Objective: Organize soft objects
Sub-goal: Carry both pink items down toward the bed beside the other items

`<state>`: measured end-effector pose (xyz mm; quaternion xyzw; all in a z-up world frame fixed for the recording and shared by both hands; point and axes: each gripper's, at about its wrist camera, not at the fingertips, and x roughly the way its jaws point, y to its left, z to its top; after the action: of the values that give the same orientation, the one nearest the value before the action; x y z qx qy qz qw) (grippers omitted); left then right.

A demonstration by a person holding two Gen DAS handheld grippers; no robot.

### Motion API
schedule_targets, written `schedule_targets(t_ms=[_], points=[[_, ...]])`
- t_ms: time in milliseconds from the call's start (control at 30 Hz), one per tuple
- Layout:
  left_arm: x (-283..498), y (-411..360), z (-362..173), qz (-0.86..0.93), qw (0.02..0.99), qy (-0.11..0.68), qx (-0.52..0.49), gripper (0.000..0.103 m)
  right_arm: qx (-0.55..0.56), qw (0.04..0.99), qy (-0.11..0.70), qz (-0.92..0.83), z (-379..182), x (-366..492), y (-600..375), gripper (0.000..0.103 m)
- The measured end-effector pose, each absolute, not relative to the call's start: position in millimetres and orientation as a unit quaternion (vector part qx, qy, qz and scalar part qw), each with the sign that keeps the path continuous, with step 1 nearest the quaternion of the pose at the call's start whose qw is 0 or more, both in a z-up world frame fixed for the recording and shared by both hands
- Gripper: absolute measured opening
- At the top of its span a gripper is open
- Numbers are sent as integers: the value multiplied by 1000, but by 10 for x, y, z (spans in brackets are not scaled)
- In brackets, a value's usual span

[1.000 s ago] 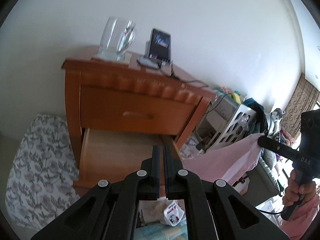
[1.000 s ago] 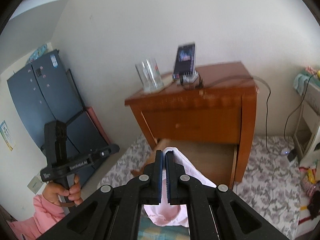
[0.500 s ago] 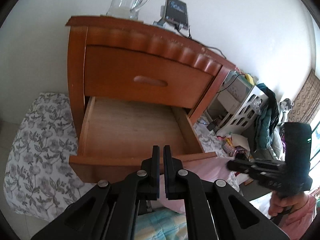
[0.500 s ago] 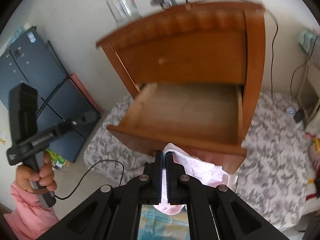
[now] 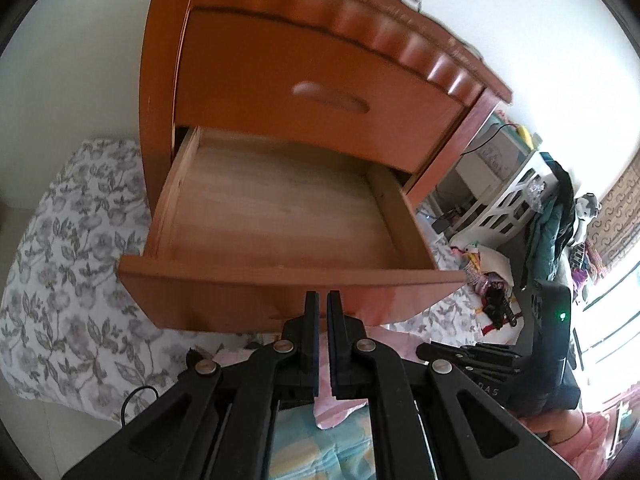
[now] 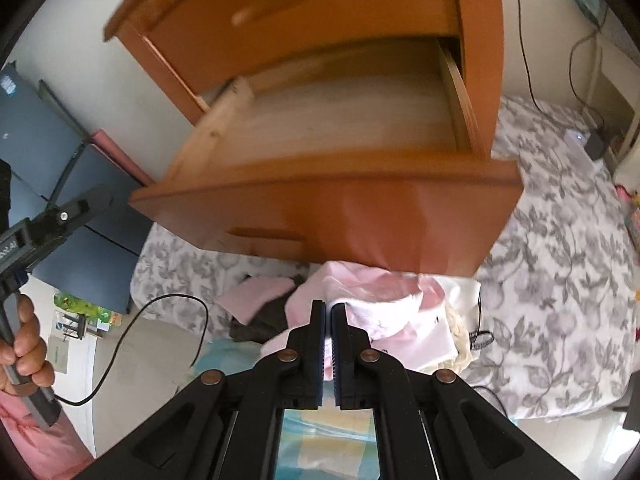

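Both claws, left gripper (image 5: 323, 296) and right gripper (image 6: 328, 308), clench our pink cloth (image 6: 384, 304) below the open drawer (image 6: 328, 196), which looks empty.

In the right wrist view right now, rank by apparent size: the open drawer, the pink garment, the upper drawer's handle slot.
1. Open drawer
2. Pink garment, though it lies nearer the camera, so its true size is unsure
3. Handle slot, clearly smallest

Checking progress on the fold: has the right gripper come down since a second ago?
Yes. The right gripper, shut on the pink garment, was level with the nightstand's top; now it sits below the open drawer's front.
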<state>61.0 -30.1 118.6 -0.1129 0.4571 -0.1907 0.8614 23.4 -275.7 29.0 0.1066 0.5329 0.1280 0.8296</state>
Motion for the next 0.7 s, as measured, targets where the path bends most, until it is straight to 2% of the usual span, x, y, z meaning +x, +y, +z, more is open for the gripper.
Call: schedule_targets(t_ms=[700], points=[[714, -346, 421, -162, 827, 526, -117, 3, 105, 796, 590, 81, -524, 310, -2753, 3]])
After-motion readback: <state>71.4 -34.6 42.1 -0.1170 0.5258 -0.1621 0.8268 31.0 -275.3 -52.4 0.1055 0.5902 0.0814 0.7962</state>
